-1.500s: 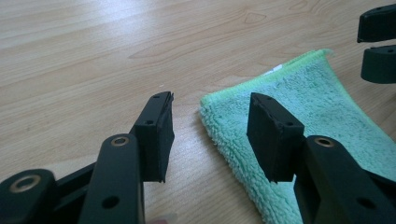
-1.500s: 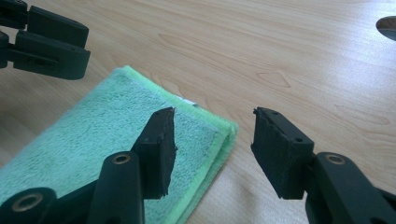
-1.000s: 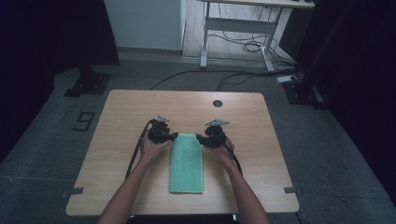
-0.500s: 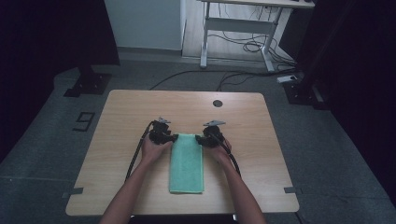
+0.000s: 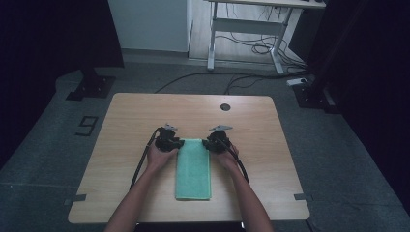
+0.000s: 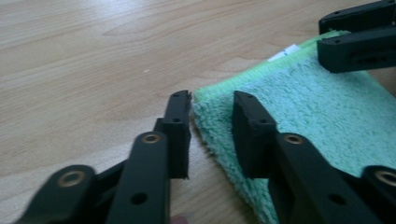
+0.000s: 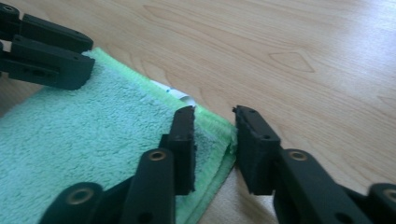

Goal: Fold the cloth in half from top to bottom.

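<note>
The green terry towel lies folded into a long narrow strip on the bench, running from the near edge away toward the middle. It looks light, limp and thick-piled, so it should sag wherever it is not supported; the sensible hold is at the two far corners, one per tool, pinching through all the folded layers at once. The stitched hem there is flatter and firmer than the loops (a small white label pokes out near the right corner). The left tool straddles the far left corner with its jaws parted; they have just been closing, the cloth lies between them, and the pads do not yet press it. The right tool does the same at the far right corner, also just closing, not yet clamped. The bench top is smooth pale wood grain.
</note>
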Available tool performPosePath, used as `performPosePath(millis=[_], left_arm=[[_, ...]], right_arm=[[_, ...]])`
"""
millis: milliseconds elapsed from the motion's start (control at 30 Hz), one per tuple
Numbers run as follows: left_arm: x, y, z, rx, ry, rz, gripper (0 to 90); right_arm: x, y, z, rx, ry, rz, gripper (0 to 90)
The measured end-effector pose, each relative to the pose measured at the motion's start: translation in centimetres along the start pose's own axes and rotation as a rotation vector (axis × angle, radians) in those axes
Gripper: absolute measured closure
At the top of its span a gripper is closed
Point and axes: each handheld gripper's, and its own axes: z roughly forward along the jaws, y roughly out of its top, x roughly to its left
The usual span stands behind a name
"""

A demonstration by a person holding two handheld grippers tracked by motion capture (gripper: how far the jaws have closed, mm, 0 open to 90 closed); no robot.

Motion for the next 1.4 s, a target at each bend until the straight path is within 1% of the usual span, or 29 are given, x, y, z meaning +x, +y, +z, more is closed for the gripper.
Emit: performPosePath(millis=[33,100,133,167,200,300,467,533,633,667,700,767,833,867,900,933,1000,1067,1100,1133,1200,1233,1267,1300,1333,1367,1400], left_arm=[[-0.2,-0.1,0.0,0.002,-0.004,0.005,75.3],[-0.3,-0.1,0.0,0.003,-0.007,0.004,79.1],[-0.3,-0.2,0.0,0.005,-0.017,-0.005,81.1],[-0.3,-0.2,0.0,0.005,-0.017,-0.005,82.9],[-0.3,-0.2,0.0,0.003,-0.025,-0.017,84.5],[-0.3,-0.2,0.0,0.002,-0.031,-0.021,86.5],[-0.4,-0.2,-0.3,0.000,-0.042,-0.004,88.2],[-0.4,-0.1,-0.7,-0.019,-0.051,0.000,88.3],[-0.5,0.1,-1.0,-0.034,-0.053,0.002,88.4],[-0.6,0.3,-1.4,-0.048,-0.055,0.014,88.4],[-0.6,0.3,-1.4,-0.048,-0.055,0.014,88.4],[-0.7,0.6,-2.1,-0.068,-0.064,0.019,88.5],[-0.8,0.8,-2.4,-0.075,-0.064,0.024,88.4],[-1.0,1.0,-2.9,-0.087,-0.063,0.031,88.4],[-1.0,1.0,-2.9,-0.087,-0.063,0.031,88.4],[-1.1,1.3,-3.3,-0.102,-0.062,0.037,88.4],[-1.2,1.4,-3.5,-0.107,-0.064,0.042,88.4],[-1.5,1.9,-4.0,-0.120,-0.061,0.052,88.4],[-1.5,1.9,-4.0,-0.120,-0.061,0.052,88.4],[-1.7,2.2,-4.3,-0.135,-0.059,0.053,88.4],[-1.8,2.3,-4.4,-0.138,-0.058,0.056,88.4],[-1.8,2.5,-4.6,-0.139,-0.055,0.064,88.4],[-2.0,2.8,-4.9,-0.151,-0.052,0.070,88.4],[-2.0,2.8,-4.9,-0.151,-0.052,0.070,88.4],[-2.2,3.1,-5.2,-0.162,-0.050,0.076,88.4],[-2.2,3.1,-5.2,-0.162,-0.050,0.076,88.4],[-2.4,3.2,-5.4,-0.167,-0.048,0.085,88.4]], right_arm=[[0.0,0.0,0.0,0.003,0.011,0.003,73.7],[0.0,0.0,0.0,0.001,0.018,0.007,75.1],[-0.1,-0.2,-0.1,-0.002,0.027,0.011,77.8],[-0.1,-0.2,-0.1,-0.002,0.027,0.011,77.8],[-0.1,-0.2,-0.2,-0.002,0.038,0.018,80.3],[-0.1,-0.3,-0.2,0.003,0.040,0.012,81.7],[-0.1,-0.2,-0.5,0.009,0.047,0.001,84.5],[-0.1,-0.2,-0.8,0.010,0.050,-0.004,84.8],[-0.1,0.0,-1.2,-0.006,0.050,-0.008,85.2],[-0.1,0.2,-1.6,-0.021,0.050,-0.015,85.3],[-0.1,0.2,-1.6,-0.021,0.050,-0.015,85.3],[0.0,0.6,-2.4,-0.044,0.055,-0.027,85.3],[0.0,0.7,-2.6,-0.052,0.056,-0.033,85.3],[0.1,0.9,-3.1,-0.067,0.054,-0.042,85.3],[0.1,0.9,-3.1,-0.067,0.054,-0.042,85.3],[0.1,1.2,-3.6,-0.083,0.050,-0.050,85.3],[0.2,1.3,-3.9,-0.089,0.050,-0.051,85.4],[0.2,1.7,-4.6,-0.107,0.045,-0.059,85.4],[0.2,1.7,-4.6,-0.107,0.045,-0.059,85.4],[0.2,2.1,-5.1,-0.117,0.041,-0.064,85.4],[0.2,2.2,-5.3,-0.128,0.038,-0.066,85.5],[0.2,2.4,-5.6,-0.132,0.038,-0.069,85.4],[0.2,2.7,-6.0,-0.147,0.036,-0.076,85.4],[0.2,2.7,-6.0,-0.147,0.036,-0.076,85.4],[0.2,3.0,-6.4,-0.167,0.030,-0.081,85.5],[0.2,3.0,-6.4,-0.167,0.030,-0.081,85.5],[0.1,3.0,-6.6,-0.179,0.028,-0.080,85.4]])
